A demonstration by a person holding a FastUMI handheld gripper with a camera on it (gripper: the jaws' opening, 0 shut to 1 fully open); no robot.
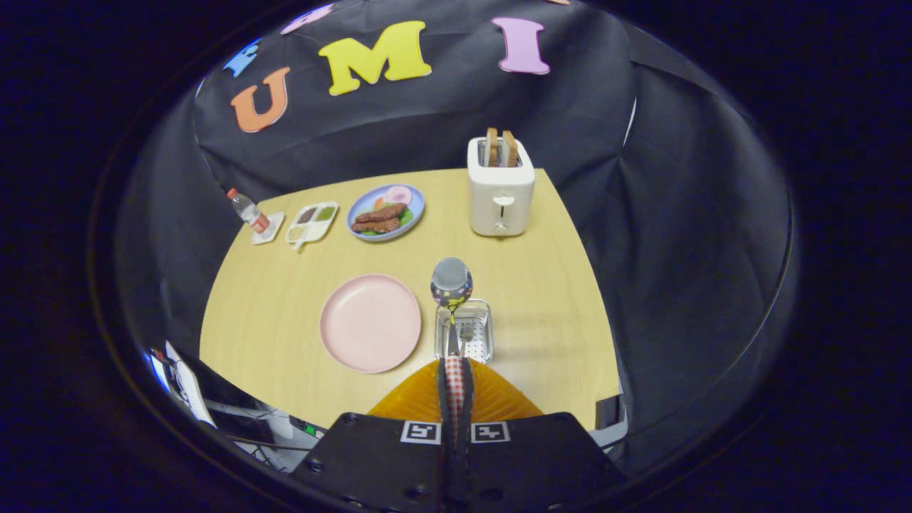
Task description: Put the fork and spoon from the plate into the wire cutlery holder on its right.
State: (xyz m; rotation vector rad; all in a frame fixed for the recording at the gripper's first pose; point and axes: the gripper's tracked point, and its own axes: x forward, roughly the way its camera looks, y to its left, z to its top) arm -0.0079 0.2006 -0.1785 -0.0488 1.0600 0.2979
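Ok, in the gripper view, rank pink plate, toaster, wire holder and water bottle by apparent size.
1. Pink plate.
2. Toaster, though farther away, so unsure.
3. Wire holder, under the held spoon.
4. Water bottle, farthest.

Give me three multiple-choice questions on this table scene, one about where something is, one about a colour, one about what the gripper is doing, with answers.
1. Where is the wire holder relative to the pink plate?
A. On the plate's right
B. Behind the toaster
C. On top of the plate

2. What colour is the toaster?
A. Red
B. White
C. Black

3. What is the gripper doing?
A. Open over the plate
B. Shut on nothing
C. Shut on the spoon

Answers:
1. A, the holder stands just beside the plate on the wooden table, apart from it.
2. B, its body is white, with two slices of toast sticking up.
3. C, both fingers press the checked handle, and the spoon's bowl rises above the holder, where the fork already lies.
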